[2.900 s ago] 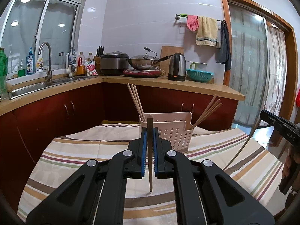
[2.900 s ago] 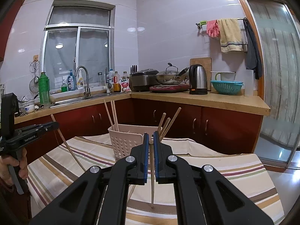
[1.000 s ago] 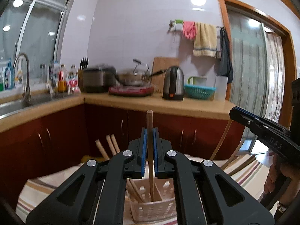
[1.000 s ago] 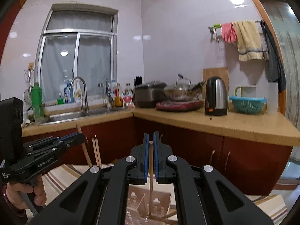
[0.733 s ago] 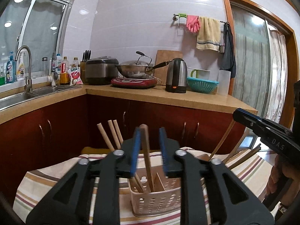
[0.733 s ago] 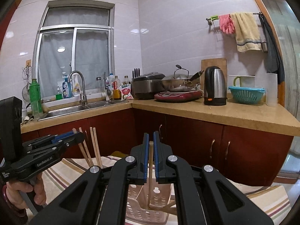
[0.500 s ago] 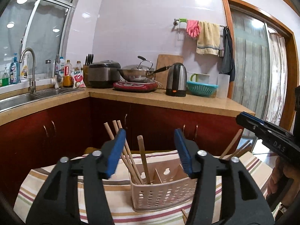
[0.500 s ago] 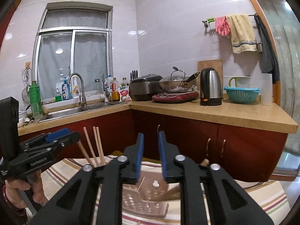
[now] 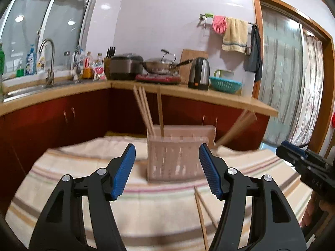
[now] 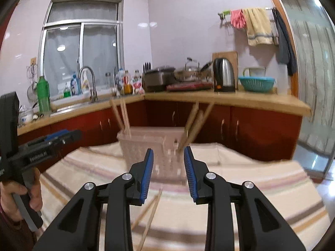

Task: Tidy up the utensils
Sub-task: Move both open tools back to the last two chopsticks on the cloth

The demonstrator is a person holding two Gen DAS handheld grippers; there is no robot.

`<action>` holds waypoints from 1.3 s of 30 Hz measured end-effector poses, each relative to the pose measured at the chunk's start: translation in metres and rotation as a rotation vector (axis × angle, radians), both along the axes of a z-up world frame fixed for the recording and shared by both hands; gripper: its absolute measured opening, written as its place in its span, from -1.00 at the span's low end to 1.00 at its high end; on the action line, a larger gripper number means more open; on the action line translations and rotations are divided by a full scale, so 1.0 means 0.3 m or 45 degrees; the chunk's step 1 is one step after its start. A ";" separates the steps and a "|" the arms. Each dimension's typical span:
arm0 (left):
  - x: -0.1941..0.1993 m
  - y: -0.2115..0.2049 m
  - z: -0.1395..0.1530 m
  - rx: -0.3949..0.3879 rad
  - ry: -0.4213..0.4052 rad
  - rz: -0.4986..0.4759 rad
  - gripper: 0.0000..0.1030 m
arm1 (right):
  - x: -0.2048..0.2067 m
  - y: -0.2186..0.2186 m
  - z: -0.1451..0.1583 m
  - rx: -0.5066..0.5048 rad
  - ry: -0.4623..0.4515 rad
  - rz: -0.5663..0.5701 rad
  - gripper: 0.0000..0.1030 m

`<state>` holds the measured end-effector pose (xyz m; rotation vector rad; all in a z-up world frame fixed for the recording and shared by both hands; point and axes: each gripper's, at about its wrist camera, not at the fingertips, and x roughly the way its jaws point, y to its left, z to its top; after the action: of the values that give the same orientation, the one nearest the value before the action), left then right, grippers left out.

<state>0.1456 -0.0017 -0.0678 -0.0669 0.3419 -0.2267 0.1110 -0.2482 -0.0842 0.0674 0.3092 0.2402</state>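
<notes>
From my left wrist view, the utensil basket (image 9: 173, 159) stood on the cloth-covered bench (image 9: 62, 188) at twelve o'clock. Chopsticks (image 9: 144, 110) stood in its left compartment, and others (image 9: 236, 127) leaned out at two o'clock. Two loose chopsticks (image 9: 201, 213) lay on the cloth before it, at five o'clock. Behind it ran the kitchen counter (image 9: 209, 96), with the kettle (image 9: 199, 73) on it at one o'clock and the sink tap (image 9: 49, 60) at ten.
</notes>
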 end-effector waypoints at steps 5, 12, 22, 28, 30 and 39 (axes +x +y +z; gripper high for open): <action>-0.114 0.014 -0.103 0.017 0.062 0.030 0.20 | -0.099 0.020 -0.137 -0.012 0.077 0.010 -0.40; -0.239 0.024 -0.237 0.047 0.161 0.040 0.20 | -0.187 0.072 -0.274 -0.029 0.153 0.080 -0.40; -0.302 0.022 -0.295 0.061 0.211 0.048 0.20 | -0.208 0.149 -0.401 -0.081 0.311 0.184 -0.40; -0.301 0.000 -0.317 0.063 0.240 0.018 0.20 | -0.190 0.169 -0.467 -0.136 0.432 0.187 -0.59; -0.300 -0.011 -0.323 0.062 0.252 0.004 0.20 | -0.192 0.156 -0.466 -0.132 0.441 0.176 -0.82; -0.298 -0.102 -0.355 0.083 0.297 -0.093 0.20 | -0.214 0.029 -0.457 -0.096 0.418 0.036 -0.86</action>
<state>0.0563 -0.0323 -0.1742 -0.0165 0.5839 -0.2804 0.0469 -0.2395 -0.2214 0.0279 0.6456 0.2454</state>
